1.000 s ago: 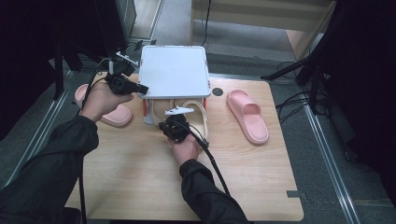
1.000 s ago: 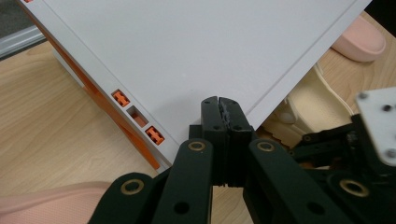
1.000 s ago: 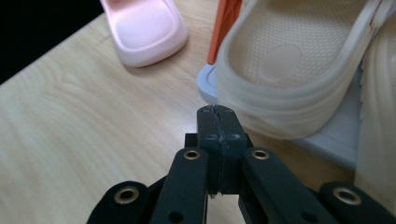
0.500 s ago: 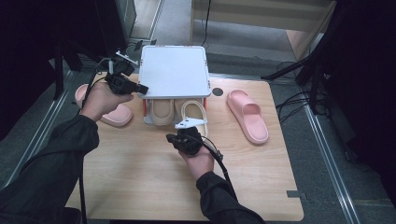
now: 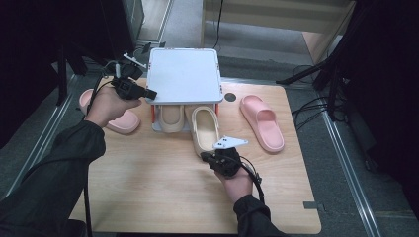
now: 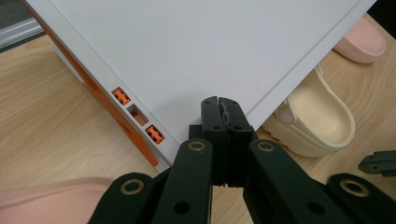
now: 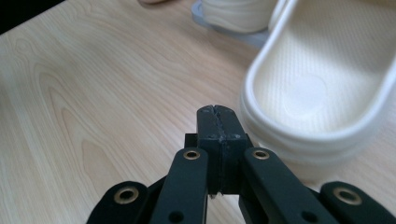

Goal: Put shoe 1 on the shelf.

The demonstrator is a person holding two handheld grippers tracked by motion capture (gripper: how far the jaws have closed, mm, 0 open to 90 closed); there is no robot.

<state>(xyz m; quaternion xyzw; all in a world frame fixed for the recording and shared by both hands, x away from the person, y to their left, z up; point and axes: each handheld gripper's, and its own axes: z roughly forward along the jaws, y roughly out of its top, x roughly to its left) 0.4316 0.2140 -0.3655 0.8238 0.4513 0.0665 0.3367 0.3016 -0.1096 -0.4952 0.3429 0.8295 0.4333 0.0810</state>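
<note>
A white shelf rack (image 5: 183, 74) with orange side posts stands at the back of the table. One cream slipper (image 5: 170, 118) lies under its top board. A second cream slipper (image 5: 205, 129) sticks out toward me, heel nearest. My right gripper (image 5: 217, 155) is shut and empty just off that heel; in the right gripper view its tips (image 7: 217, 110) sit left of the slipper's heel rim (image 7: 317, 79). My left gripper (image 5: 143, 92) is shut, its tips (image 6: 218, 100) resting at the front left corner of the white top board (image 6: 196, 46).
A pink slipper (image 5: 262, 121) lies to the right of the rack. Another pink slipper (image 5: 121, 121) lies to the left, partly under my left hand. A dark round hole (image 5: 229, 97) marks the tabletop beside the rack. Bare wood (image 5: 148, 187) spreads toward the near edge.
My right gripper has drawn back toward the near edge and slightly right. The right cream slipper now lies farther out from under the rack. The left gripper has stayed put.
</note>
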